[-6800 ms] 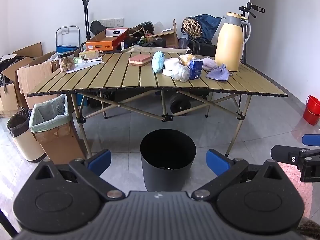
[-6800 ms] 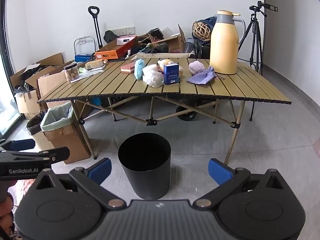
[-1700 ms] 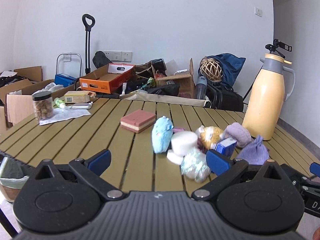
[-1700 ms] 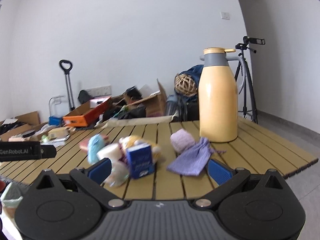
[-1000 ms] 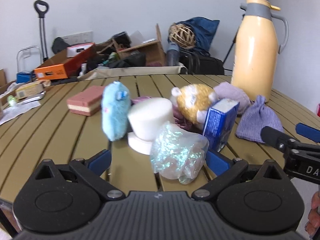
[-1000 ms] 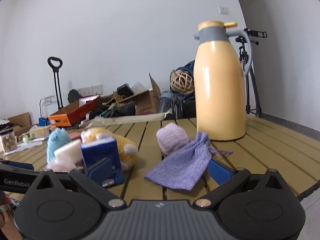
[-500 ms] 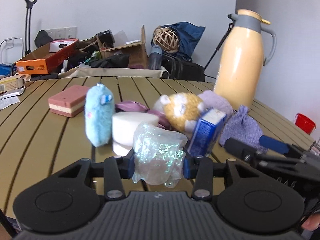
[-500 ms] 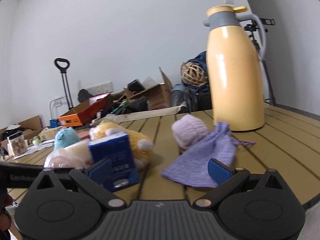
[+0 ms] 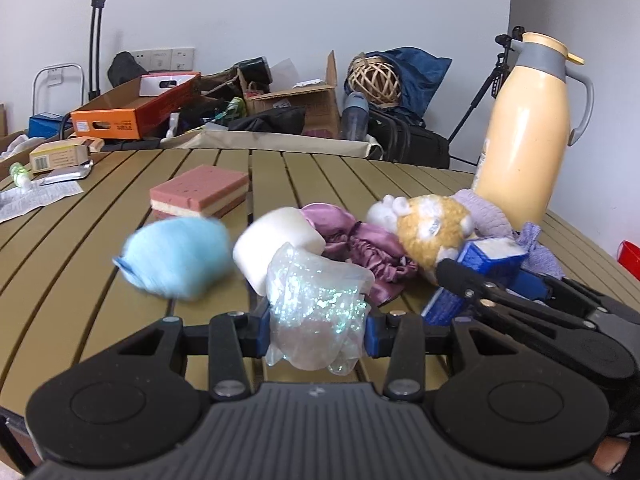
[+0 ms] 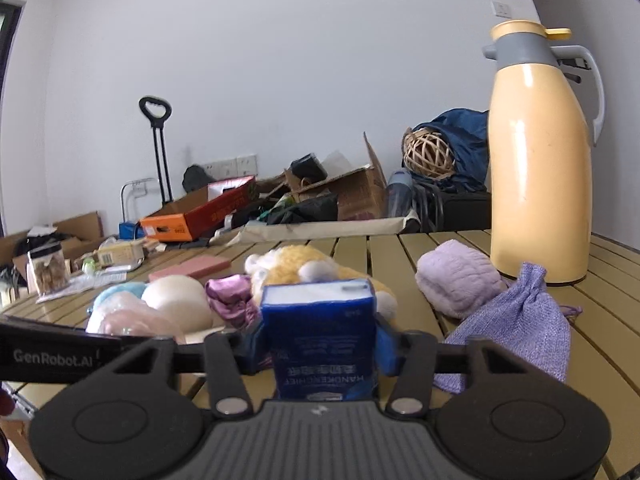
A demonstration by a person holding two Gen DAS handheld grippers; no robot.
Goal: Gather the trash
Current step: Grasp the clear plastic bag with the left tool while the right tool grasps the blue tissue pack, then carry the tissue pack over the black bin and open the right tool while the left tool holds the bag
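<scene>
Crumpled iridescent plastic wrapper [image 9: 316, 312]: sitting near the front edge of the slatted folding table [image 9: 100, 248], pinched between the blue pads of the left gripper [image 9: 317, 330], whose fingers are clamped on its lower half. Blue handkerchief-tissue pack [image 10: 322, 336]: standing upside down just right of it, squeezed at both sides by the right gripper [image 10: 320, 350].

Both grips are looking low on the items. Judgement: lifting straight up before pulling back is advisable, since the white foam cylinder [image 9: 280, 242] is touching the wrapper and the yellow plush toy [image 10: 304, 266] is pressing against the pack behind. The blurred blue plush [image 9: 176, 258] is lying beside the foam; dragging sideways is risking scattering non-trash.
</scene>
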